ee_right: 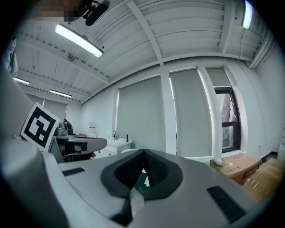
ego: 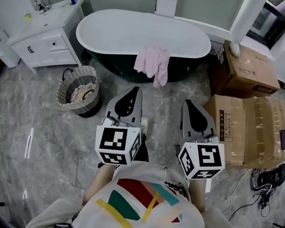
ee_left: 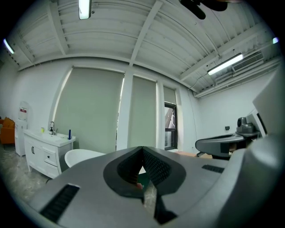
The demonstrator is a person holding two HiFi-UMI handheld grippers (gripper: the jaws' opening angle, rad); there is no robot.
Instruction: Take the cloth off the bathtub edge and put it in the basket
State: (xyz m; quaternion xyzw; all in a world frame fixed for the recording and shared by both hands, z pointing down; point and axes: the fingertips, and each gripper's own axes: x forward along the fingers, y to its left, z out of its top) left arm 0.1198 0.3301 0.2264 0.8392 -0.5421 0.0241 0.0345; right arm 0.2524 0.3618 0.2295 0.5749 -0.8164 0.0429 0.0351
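A pink cloth [ego: 154, 64] hangs over the near edge of the white bathtub [ego: 144, 34] in the head view. A woven basket [ego: 80, 90] with some fabric inside stands on the floor to the left of the tub. My left gripper [ego: 134, 90] and right gripper [ego: 191, 104] are held side by side in front of me, both pointing toward the tub and well short of the cloth. Both are shut with nothing held. In the left gripper view the shut jaws meet at my left gripper [ee_left: 142, 149]; in the right gripper view at my right gripper [ee_right: 143, 152].
A white vanity with a sink [ego: 46, 30] stands at the left of the tub. Cardboard boxes [ego: 247, 108] are stacked at the right. Cables and a dark device [ego: 267, 182] lie on the floor at the far right. The floor is grey marble tile.
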